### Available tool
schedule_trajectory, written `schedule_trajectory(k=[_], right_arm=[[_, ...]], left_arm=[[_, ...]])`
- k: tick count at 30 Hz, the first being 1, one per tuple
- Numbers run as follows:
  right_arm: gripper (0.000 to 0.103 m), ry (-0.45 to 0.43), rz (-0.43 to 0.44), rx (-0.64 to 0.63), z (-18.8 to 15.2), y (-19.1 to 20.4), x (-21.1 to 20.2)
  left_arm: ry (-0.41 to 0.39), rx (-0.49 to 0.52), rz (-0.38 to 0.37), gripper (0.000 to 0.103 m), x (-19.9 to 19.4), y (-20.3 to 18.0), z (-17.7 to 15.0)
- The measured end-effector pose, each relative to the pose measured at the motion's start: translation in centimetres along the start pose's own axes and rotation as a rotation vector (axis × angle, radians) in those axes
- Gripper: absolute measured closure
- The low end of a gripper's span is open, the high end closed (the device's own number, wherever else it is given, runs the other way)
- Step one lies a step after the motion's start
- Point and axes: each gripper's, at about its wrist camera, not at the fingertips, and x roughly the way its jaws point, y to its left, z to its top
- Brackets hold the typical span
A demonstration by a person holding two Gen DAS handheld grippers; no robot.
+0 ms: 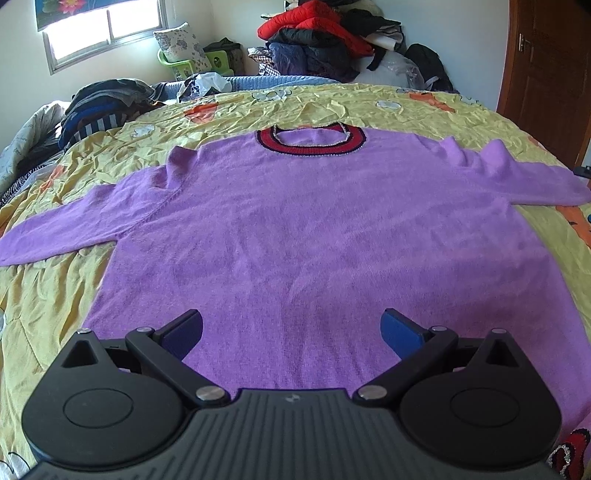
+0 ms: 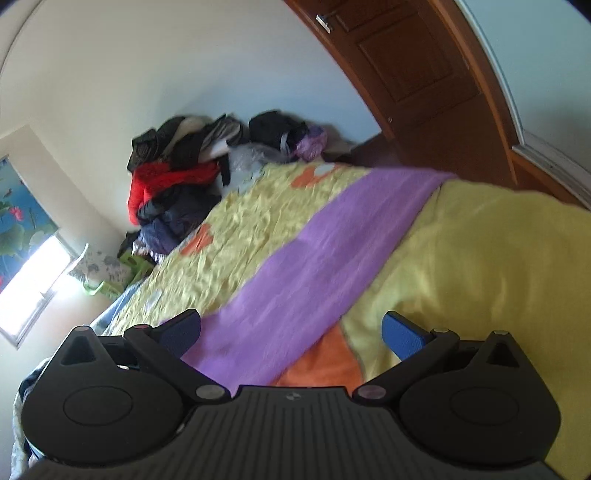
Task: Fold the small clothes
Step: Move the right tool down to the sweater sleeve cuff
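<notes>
**Here: purple sweater spread flat on the bed, both tongs apart above it**

Over by the far wall a green plastic basket sits near the window, with a grey flowered pillow propped in it; what else it holds I cannot make out. Beside it, against the wall, a heap of clothes is piled high, a red jacket on top of dark ones. A second, lower pile of dark and striped garments lies on the bed's far left corner.

The purple sweater lies face-up and flat in the middle of the yellow bedspread, its red-and-dark collar pointing away toward the wall and both sleeves stretched out sideways. The left sleeve nearly reaches the left side of the bed; the right sleeve runs out toward the bed edge near the brown wooden door. Yellow spread shows bare beyond the collar and at both sides of the body.

The left tongs hang over the sweater's lower half, blue pads wide apart, gripping nothing. The right tongs hover over the right sleeve, tilted, likewise spread apart and empty; that view is blurred.

No writing is readable anywhere. A flower poster hangs above the window.
</notes>
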Motion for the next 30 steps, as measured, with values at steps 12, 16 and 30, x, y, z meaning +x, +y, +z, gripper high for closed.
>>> schedule_trajectory(k=[12, 16, 30], right_arm=[[0.0, -0.088, -0.013, -0.002, 3.9, -2.1, 4.7], [0.0, -0.088, -0.013, 0.011, 4.8, -2.6, 5.6], [0.027, -0.121, -0.059, 0.147, 7.5, -5.1, 7.5]], left_arm=[[0.014, -0.02, 0.127, 0.0, 2.1, 0.0, 1.0], [0.047, -0.045, 0.139, 0.0, 2.9, 0.8, 1.0], [0.082, -0.044, 0.169, 0.0, 4.2, 1.0, 0.7]])
